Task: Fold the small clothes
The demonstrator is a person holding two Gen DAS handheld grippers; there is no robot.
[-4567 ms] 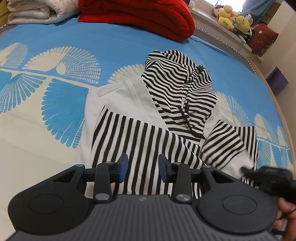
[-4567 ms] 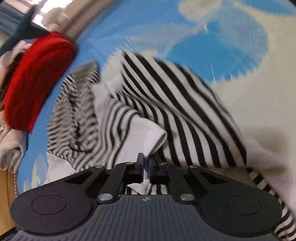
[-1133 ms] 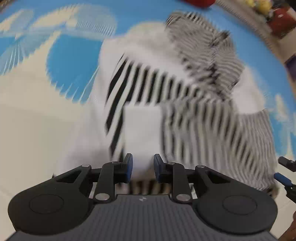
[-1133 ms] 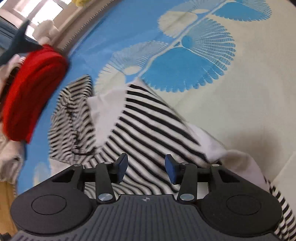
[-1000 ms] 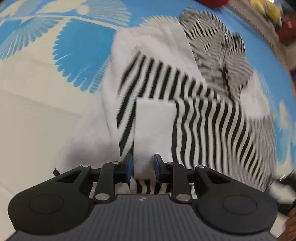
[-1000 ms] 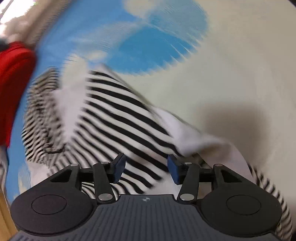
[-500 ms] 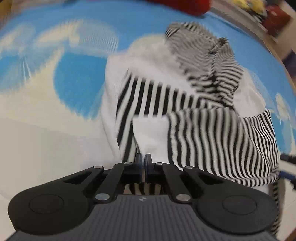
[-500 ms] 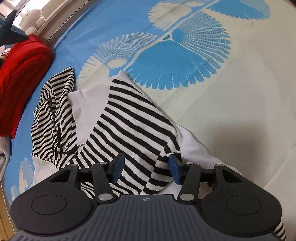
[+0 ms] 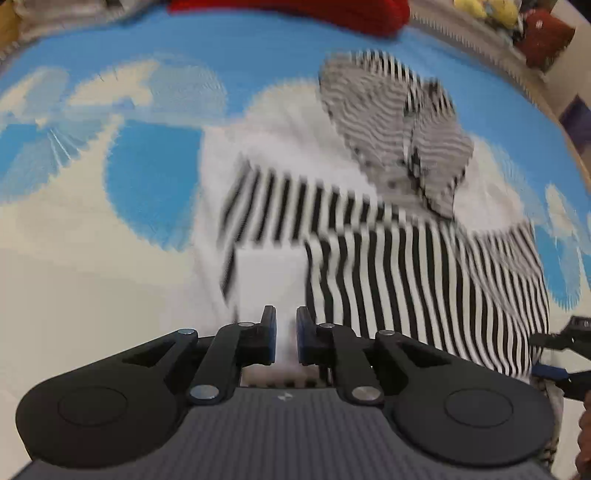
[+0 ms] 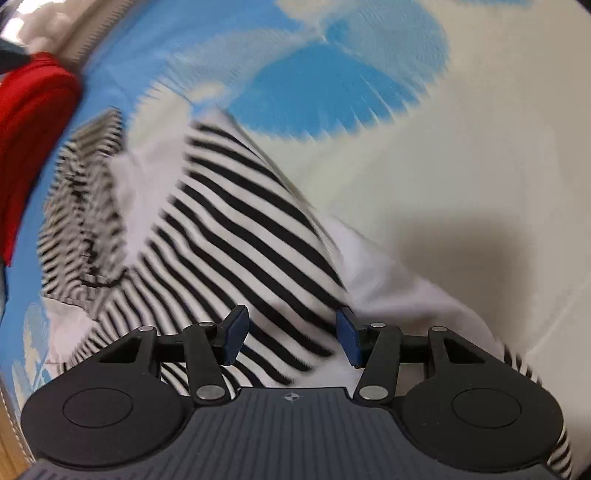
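Left wrist view: L gripper (image 9: 282,338) jaws just reopening, narrow gap, white cuff (image 9: 269,280) between but prob. let go since sleeve's folded over hoodie (image 9: 369,221) on bed (image 9: 74,277); R gripper (image 10: 291,336) released, wide above hem, likely for next fold.

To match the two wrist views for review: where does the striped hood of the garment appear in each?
Left wrist view: the striped hood lies upper right of centre, at the garment's far end.
Right wrist view: the hood lies at the left edge, beside the red blanket.
Shared landmark: the red blanket, which runs along the top edge in the left wrist view.
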